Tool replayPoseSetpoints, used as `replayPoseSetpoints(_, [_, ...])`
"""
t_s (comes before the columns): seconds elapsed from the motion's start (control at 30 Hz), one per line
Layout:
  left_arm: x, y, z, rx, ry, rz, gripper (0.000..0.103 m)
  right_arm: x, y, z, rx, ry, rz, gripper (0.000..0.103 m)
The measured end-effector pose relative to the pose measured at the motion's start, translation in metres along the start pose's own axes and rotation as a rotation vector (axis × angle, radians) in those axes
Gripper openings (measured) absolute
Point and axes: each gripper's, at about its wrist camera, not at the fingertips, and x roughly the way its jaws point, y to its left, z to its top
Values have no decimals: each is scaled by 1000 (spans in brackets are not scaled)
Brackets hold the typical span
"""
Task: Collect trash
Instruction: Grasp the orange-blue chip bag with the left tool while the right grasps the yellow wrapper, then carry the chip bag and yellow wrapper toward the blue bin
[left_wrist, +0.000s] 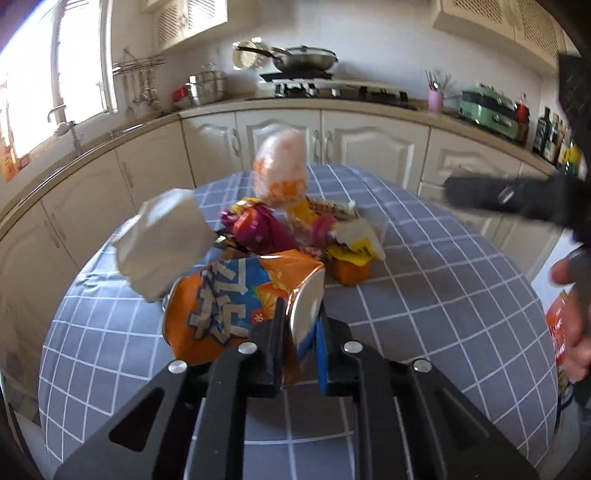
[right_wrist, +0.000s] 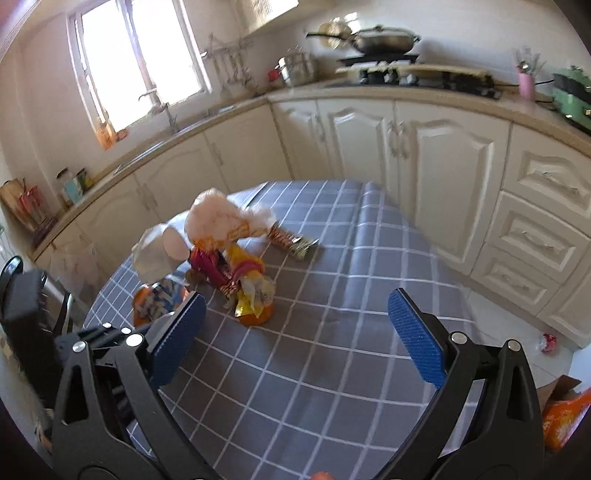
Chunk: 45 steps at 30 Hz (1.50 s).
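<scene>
Left gripper (left_wrist: 300, 343): is pinching the crushed end of the orange-blue drink carton (left_wrist: 236, 306).
Carton: probably light, soft, creasing easily.
Right gripper (right_wrist: 297, 332): is hanging spread wide, empty.

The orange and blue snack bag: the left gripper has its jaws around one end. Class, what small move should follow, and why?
Probably lift the orange and blue snack bag a little, clear of the pile. The left gripper is shut on its silver end, so the grasp looks made. A crumpled white tissue leans against the bag, and other wrappers lie just behind on the checked tablecloth, so a slow lift should leave them undisturbed.
</scene>
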Motion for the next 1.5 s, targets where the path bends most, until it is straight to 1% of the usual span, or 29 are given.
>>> replayPoseSetpoints(0.1, [-10,11,-2,-48,-28,-4,11,23,8,4,-20,36,40,96])
replayPoseSetpoints(0.17, [-16,17,-3,-78,-42,-8,11,38,13,8,-31,64,63,91])
replayPoseSetpoints(0.27, [-22,26,-5,-118,-57,-14,11,64,21,13,-57,117,71,82])
replayPoseSetpoints(0.3, [-23,28,-5,-130,-61,-9,11,74,22,13,-59,138,74,76])
replayPoseSetpoints(0.37, [-24,32,-6,-142,-64,-6,11,89,24,12,-61,171,86,54])
replayPoseSetpoints(0.4, [-25,34,-7,-146,-65,-6,11,95,24,10,-65,187,89,38])
replayPoseSetpoints(0.43, [-26,36,-7,-150,-67,-8,11,97,24,9,-67,190,89,33])
replayPoseSetpoints(0.47, [-27,37,-7,-153,-69,-6,11,95,24,7,-69,188,93,31])
replayPoseSetpoints(0.53, [-29,39,-7,-158,-74,-2,11,86,23,4,-63,174,105,23])
replayPoseSetpoints(0.67, [-34,41,-6,-176,-87,-10,11,62,16,0,-50,141,103,21])
replayPoseSetpoints(0.97, [-49,33,-5,-178,-115,-31,11,26,-3,-11,-21,111,102,20])
replayPoseSetpoints(1.03, [-51,31,-4,-176,-118,-33,11,19,-4,-17,-31,115,91,20])
replayPoseSetpoints(1.1, [-52,28,-4,-174,-116,-39,11,17,-3,-25,-62,147,68,20])
replayPoseSetpoints(1.17, [-52,24,-5,-168,-115,-42,11,18,-2,-30,-83,157,34,23])
replayPoseSetpoints(1.2, [-52,21,-4,-165,-113,-43,11,19,-2,-32,-92,168,16,36])
replayPoseSetpoints(1.23, [-52,19,-4,-163,-113,-44,11,20,-2,-34,-97,168,8,61])
replayPoseSetpoints(1.27, [-53,18,-4,-162,-113,-46,11,19,-3,-34,-97,157,5,66])
replayPoseSetpoints(1.4, [-55,14,-4,-154,-114,-48,11,29,-2,-34,-101,161,-7,65])
replayPoseSetpoints(1.43, [-55,13,-4,-154,-114,-47,11,34,-1,-35,-112,166,-12,53])
replayPoseSetpoints(1.47, [-56,13,-3,-154,-115,-47,11,39,0,-36,-123,175,-18,37])
replayPoseSetpoints(1.5, [-56,12,-3,-152,-116,-47,11,43,0,-37,-123,186,-23,30])
